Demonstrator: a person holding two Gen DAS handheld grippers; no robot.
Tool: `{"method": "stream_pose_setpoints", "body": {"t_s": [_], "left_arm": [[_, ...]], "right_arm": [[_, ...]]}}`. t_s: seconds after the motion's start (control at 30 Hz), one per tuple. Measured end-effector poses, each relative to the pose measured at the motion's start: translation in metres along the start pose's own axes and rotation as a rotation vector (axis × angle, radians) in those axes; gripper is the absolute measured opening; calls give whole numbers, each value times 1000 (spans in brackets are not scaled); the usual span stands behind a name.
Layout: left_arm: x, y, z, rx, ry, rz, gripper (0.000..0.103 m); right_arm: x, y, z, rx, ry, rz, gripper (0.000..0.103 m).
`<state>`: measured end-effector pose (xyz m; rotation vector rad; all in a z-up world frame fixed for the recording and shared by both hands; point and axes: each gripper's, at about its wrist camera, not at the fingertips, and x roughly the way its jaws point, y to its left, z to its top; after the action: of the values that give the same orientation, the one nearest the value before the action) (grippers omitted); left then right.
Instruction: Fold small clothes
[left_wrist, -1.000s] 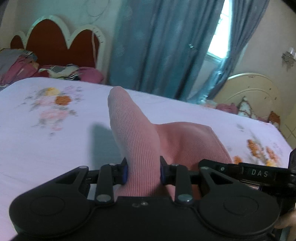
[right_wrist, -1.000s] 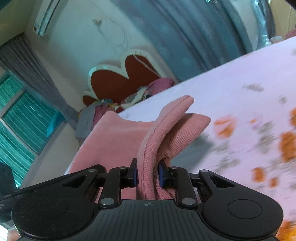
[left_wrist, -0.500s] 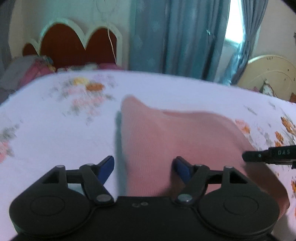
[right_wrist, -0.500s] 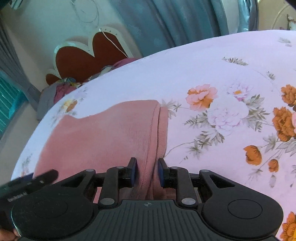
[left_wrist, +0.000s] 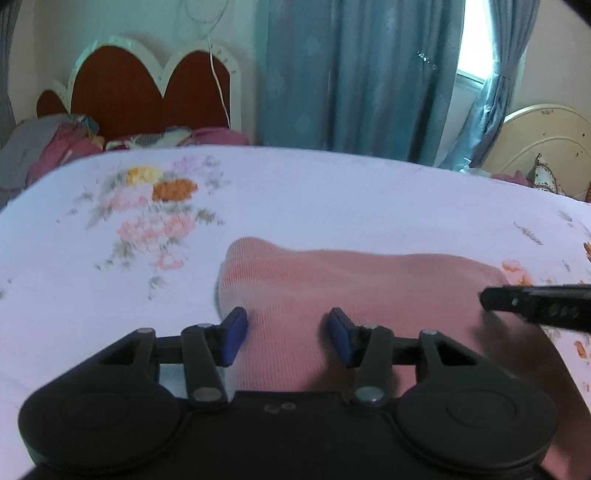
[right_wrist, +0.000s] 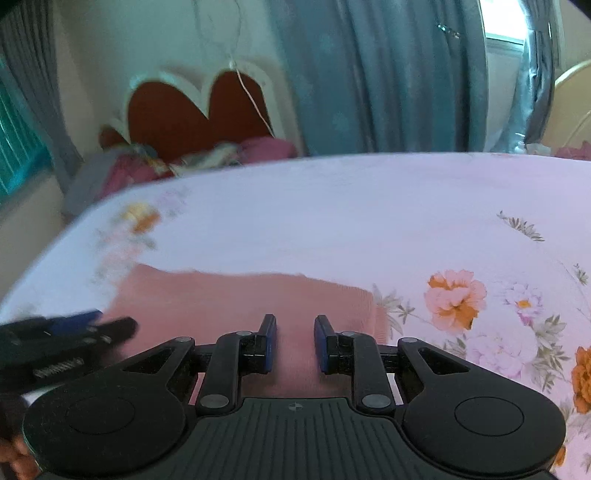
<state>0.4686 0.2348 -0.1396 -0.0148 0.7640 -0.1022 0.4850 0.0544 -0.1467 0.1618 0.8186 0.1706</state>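
Note:
A pink ribbed knit garment lies folded flat on the floral bedsheet; it also shows in the right wrist view. My left gripper is open over its near left part, with nothing between the blue pads. My right gripper is open over its near right part, also empty. Each gripper's tip shows at the edge of the other's view: the right one and the left one.
A red scalloped headboard with piled clothes and pillows stands at the far left of the bed. Blue curtains hang behind. A cream headboard stands at the far right.
Both grippers held raised folds of the pink garment. They lowered it flat onto the bed; the left opened first, then the right, and both have drawn back a little.

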Motion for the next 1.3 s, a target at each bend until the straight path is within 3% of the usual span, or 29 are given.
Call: {"method": "stream_pose_setpoints", "body": {"t_s": [0.13,0.27,0.47,0.57,0.7,0.87,1.2,1.3], "left_arm": [[-1,3,3,-39,7,0,54],[-35,2,-2,1,-29,-5,54],[-90,0,-36,22,-37,-29,56],[-105,-3,-55,19,-13,-47,56],[-106,-13,-81,39,28,-50,60],[-100,-13,-84,23,64,-32,64],[-98,-14,-85,14,98,-11,70],[-101,-16,-85,7,105,13,82]], "right_arm": [[6,-6,3,40,7,10,22],[-34,-8,-4,13,-38,60,22],[-98,3,-47,-63,-54,116,22],[-116,14,-77,-125,-50,79,22],[-107,6,-109,-144,17,-32,22],[-107,0,-112,-30,22,-33,22],[-102,3,-120,-4,57,-61,22],[-103,-3,-119,31,65,-46,22]]}}
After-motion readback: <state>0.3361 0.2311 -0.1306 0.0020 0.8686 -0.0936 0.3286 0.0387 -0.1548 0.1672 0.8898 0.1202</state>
